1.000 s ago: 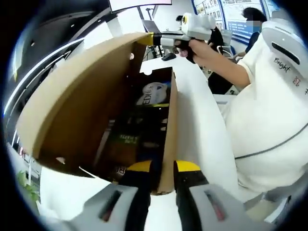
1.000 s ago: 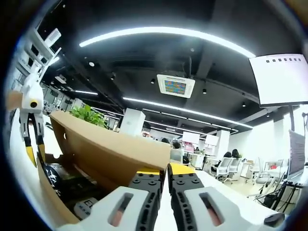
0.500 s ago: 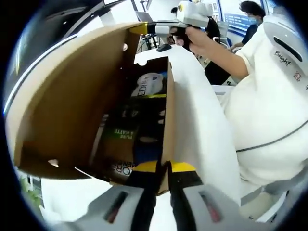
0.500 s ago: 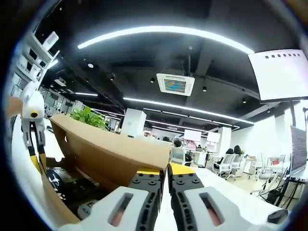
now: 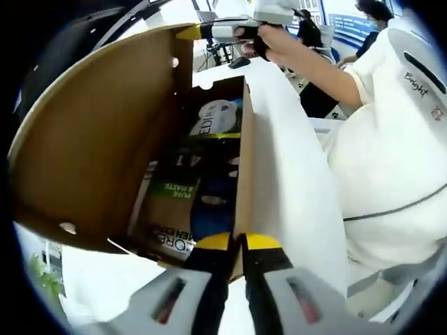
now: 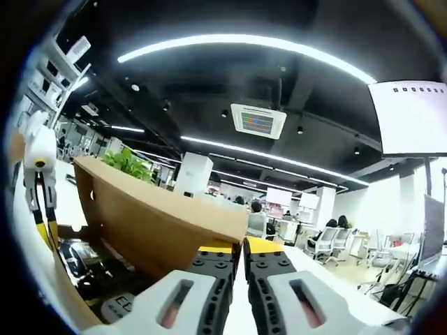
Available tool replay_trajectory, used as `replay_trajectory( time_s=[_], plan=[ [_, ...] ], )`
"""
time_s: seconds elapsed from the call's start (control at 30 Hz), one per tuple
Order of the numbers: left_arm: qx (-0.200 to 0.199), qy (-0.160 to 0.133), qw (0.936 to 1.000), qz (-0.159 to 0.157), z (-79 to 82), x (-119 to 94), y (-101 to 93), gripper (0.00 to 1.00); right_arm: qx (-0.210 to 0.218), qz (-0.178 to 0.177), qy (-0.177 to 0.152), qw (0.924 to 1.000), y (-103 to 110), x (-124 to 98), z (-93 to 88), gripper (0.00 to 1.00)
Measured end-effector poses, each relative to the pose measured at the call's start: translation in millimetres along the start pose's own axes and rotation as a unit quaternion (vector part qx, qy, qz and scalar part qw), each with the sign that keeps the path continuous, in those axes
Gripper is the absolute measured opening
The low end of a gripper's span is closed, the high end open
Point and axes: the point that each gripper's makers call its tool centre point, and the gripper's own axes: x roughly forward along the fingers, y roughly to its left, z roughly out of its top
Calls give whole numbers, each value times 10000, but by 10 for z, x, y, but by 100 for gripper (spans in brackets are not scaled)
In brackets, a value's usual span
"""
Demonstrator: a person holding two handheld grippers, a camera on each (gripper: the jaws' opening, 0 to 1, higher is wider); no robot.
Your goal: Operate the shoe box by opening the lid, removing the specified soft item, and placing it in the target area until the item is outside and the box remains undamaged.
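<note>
A brown cardboard shoe box point(image 5: 245, 160) lies open on a white table, its lid point(image 5: 91, 139) tilted up on the left. Inside are a white soft pouch point(image 5: 213, 115) at the far end and dark and green packets point(image 5: 178, 202) nearer me. My left gripper point(image 5: 237, 243) is shut on the near end of the box's right wall. My right gripper point(image 5: 192, 31), seen at the top of the left gripper view, pinches the lid's far corner. In the right gripper view my right gripper point(image 6: 241, 246) is shut on the lid point(image 6: 154, 216), and the left gripper point(image 6: 47, 234) stands at the box's other end.
The person in a white shirt point(image 5: 391, 139) stands close on the right of the white table point(image 5: 293, 181). Behind the lid are a green plant point(image 6: 129, 164), office desks and chairs, and a hanging screen point(image 6: 412, 115).
My left gripper's jaws have closed from a wide gap onto the box's wall. The right gripper has kept hold of the lid, which now stands a little further open.
</note>
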Motion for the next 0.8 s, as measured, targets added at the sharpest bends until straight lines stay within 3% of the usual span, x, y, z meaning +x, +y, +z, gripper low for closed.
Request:
replay_trajectory(
  time_s=[0.13,0.2,0.27,0.43,0.5,0.6,0.67,0.73,0.8],
  plan=[
    [170,73,9998,-122,12,2,-69,3,144,143,-15,9998,-48,24,-2,2],
    [7,174,9997,-195,24,6,-93,2,255,184,-11,9995,-40,43,-2,2],
    [192,218,9994,-160,30,8,-102,2,201,220,4,9996,-29,73,-1,1],
    [-60,160,9998,-55,28,6,-81,3,325,328,140,9988,-48,147,10,1],
    [-470,216,9984,219,16,1,-66,4,388,336,182,9985,-69,177,4,1],
    [-405,235,9985,291,25,12,-77,5,364,351,246,9984,-60,185,7,1],
    [45,254,9995,198,29,9,-89,5,212,369,288,9987,-55,194,2,1],
    [36,443,9989,124,16,21,-101,4,223,422,322,9983,-65,203,4,1],
    [281,762,9967,-39,-22,26,-120,4,234,486,359,9979,-81,235,6,1]
  ],
)
